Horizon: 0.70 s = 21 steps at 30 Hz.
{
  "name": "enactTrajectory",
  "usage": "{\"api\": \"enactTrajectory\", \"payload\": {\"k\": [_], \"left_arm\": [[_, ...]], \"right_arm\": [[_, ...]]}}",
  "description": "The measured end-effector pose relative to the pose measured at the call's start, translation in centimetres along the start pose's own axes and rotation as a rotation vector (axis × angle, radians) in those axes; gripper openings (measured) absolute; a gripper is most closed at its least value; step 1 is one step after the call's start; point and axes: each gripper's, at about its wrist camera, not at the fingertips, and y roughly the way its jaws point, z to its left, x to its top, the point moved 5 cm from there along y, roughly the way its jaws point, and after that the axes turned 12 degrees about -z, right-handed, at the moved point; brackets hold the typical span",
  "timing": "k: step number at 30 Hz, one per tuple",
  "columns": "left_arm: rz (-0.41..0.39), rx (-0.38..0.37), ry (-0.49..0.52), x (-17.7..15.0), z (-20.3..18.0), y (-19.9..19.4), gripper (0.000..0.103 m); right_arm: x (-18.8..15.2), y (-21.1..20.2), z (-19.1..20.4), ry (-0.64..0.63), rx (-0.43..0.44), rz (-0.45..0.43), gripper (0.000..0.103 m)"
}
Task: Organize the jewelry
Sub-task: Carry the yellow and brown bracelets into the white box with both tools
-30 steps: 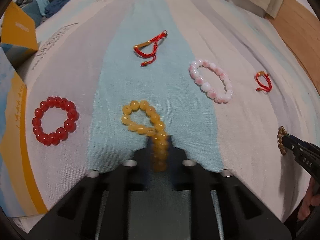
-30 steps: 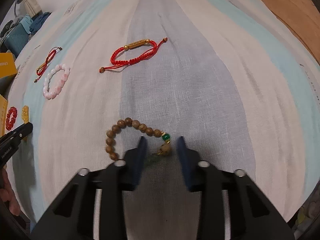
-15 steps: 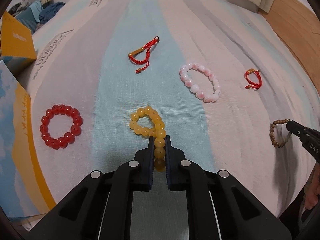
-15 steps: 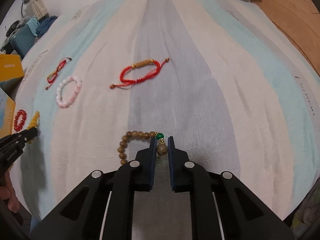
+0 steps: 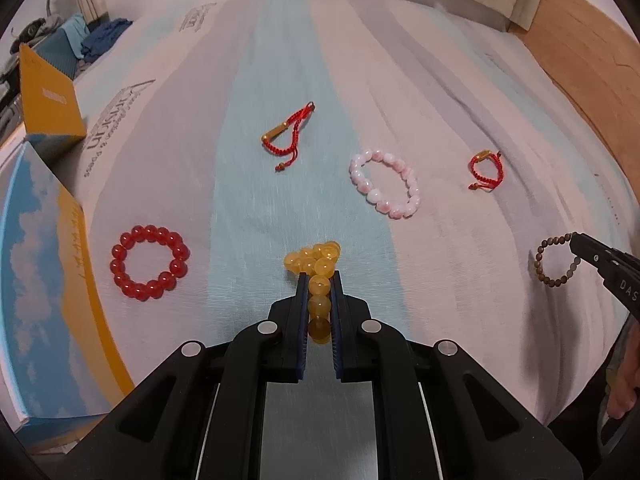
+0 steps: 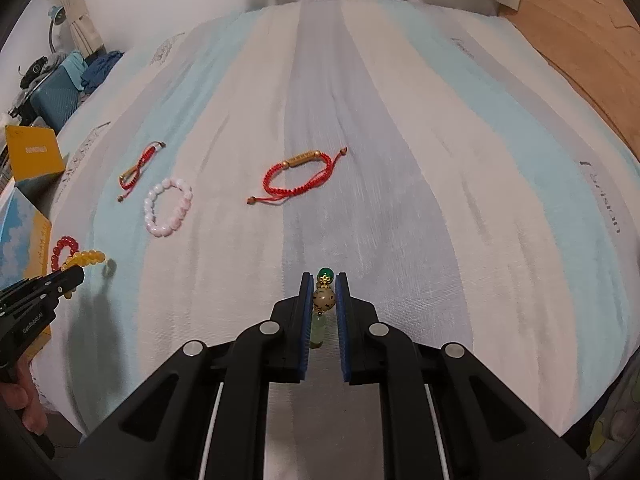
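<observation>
My left gripper (image 5: 319,276) is shut on the yellow bead bracelet (image 5: 316,258), which hangs bunched from its pads just above the striped bed sheet (image 5: 280,208). My right gripper (image 6: 324,278) is shut on the wooden bead bracelet, its pads pressing a spotted bead (image 6: 324,299) below a green one. In the left wrist view that wooden bracelet (image 5: 540,260) dangles from the right gripper's tip at the right edge. Lying flat on the sheet are a red bead bracelet (image 5: 148,262), a pink bead bracelet (image 5: 384,190) and two red cord bracelets (image 5: 286,136) (image 5: 486,170).
A blue-and-yellow box (image 5: 40,280) lies at the bed's left edge, with a smaller yellow box (image 5: 48,96) behind it. Wooden floor (image 5: 580,40) shows past the right side. A teal suitcase (image 6: 52,100) stands far left. A person's hand (image 5: 624,392) holds the right gripper.
The right gripper went from open around the wooden bracelet to shut on it. Both grippers rose, lifting the yellow and wooden bracelets off the sheet.
</observation>
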Motion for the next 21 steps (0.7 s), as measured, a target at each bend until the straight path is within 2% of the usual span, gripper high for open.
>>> {"api": "enactTrajectory", "payload": {"k": [13, 21], "left_arm": [[-0.031, -0.004, 0.020, 1.5, -0.7, -3.4, 0.008], [-0.060, 0.010, -0.001, 2.2, 1.2, -6.0, 0.008]], "right_arm": [[2.0, -3.2, 1.8, -0.021, 0.005, -0.050, 0.010], [3.2, -5.0, 4.7, -0.047, 0.024, -0.076, 0.010]]}}
